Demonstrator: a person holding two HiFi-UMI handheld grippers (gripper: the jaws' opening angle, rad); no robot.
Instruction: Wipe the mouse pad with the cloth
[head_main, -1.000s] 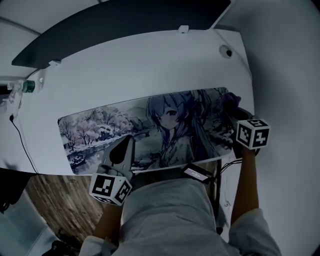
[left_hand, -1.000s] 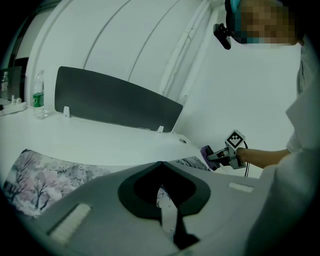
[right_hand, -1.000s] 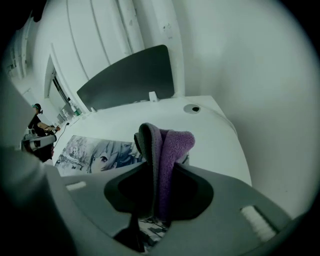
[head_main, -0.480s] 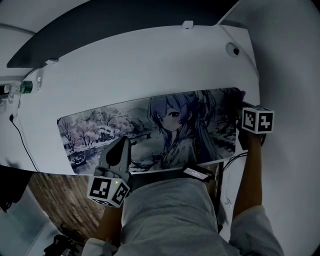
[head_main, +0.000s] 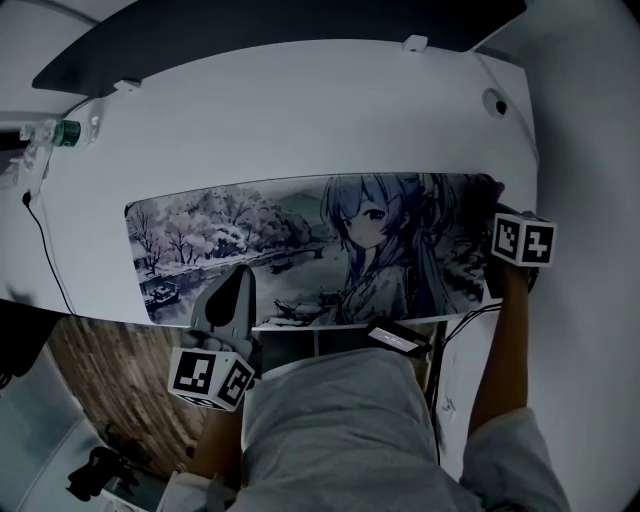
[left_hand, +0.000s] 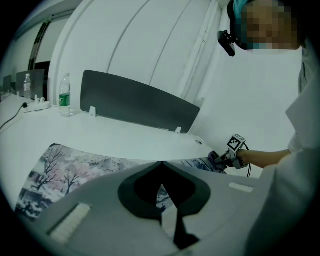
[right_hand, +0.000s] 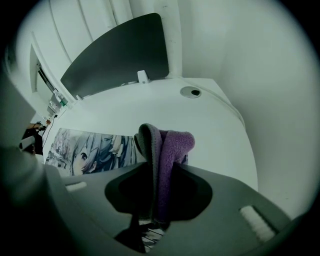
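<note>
Right tongs (right_hand: 159, 170) are clamped on a purple fleecy cloth (right_hand: 172, 142) with a grey side showing. It's bunched up and pokes out past the tips. From the head view, the cloth sits at the 2 o'clock corner of the long rectangular mouse pad (head_main: 280, 250), the one printed with a blue-haired anime girl and a cherry-blossom river scene. Can't really tell if the cloth is pressed onto the pad or just over its edge, it's too dark there.

Over on the other side, the left tongs (left_hand: 161, 162) are squeezed together with nothing in them. They're parked over the pad's near edge at about 7 o'clock, tips pointing toward 12.

The pad lies flat along the near side of a white curved worktop (head_main: 300, 120). A dark grey divider panel (head_main: 250, 35) stands along the worktop's 12 o'clock edge. A clear plastic bottle with a green label (head_main: 62, 133) stands at 10 o'clock, well apart from the pad. A thin black cable (head_main: 45, 262) trails down at 9 o'clock, and there's a small round grommet hole (head_main: 492, 103) at 2 o'clock.
</note>
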